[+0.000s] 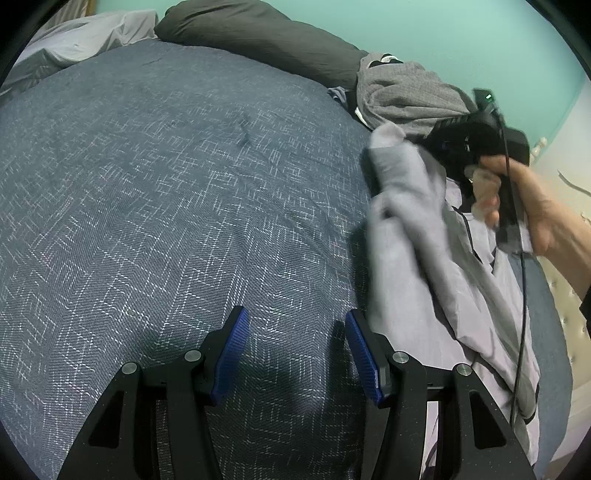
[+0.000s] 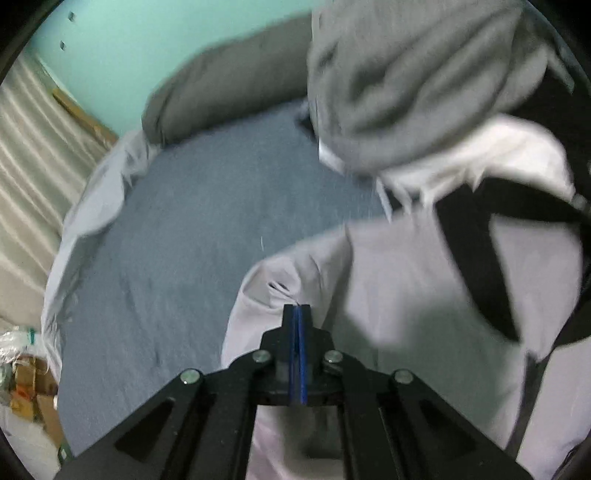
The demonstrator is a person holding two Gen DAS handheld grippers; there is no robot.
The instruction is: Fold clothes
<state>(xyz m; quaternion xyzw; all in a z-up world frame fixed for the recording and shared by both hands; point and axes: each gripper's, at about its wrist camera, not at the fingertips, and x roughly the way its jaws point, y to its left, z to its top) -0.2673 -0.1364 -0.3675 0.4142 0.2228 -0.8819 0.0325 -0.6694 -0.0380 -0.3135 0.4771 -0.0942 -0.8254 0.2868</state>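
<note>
A pale lilac-grey garment (image 1: 424, 258) with dark piping lies bunched along the right side of the bed. Its upper end is lifted off the cover. My right gripper (image 2: 297, 308) is shut, and its tips pinch a fold of this garment (image 2: 388, 295). In the left wrist view a hand (image 1: 524, 210) holds that gripper's black body (image 1: 461, 144), and cloth hides its fingers. My left gripper (image 1: 295, 314) hangs open over bare bedspread, just left of the garment's lower edge, with nothing between its blue pads (image 1: 364, 358).
The blue woven bedspread (image 1: 166, 184) covers the bed. A dark grey pillow (image 1: 258, 33) lies along the teal wall, and a heap of grey clothes (image 1: 406, 96) sits beside it. A cable (image 1: 521, 314) trails over the garment. Boxes (image 2: 33, 391) sit on the floor at the left.
</note>
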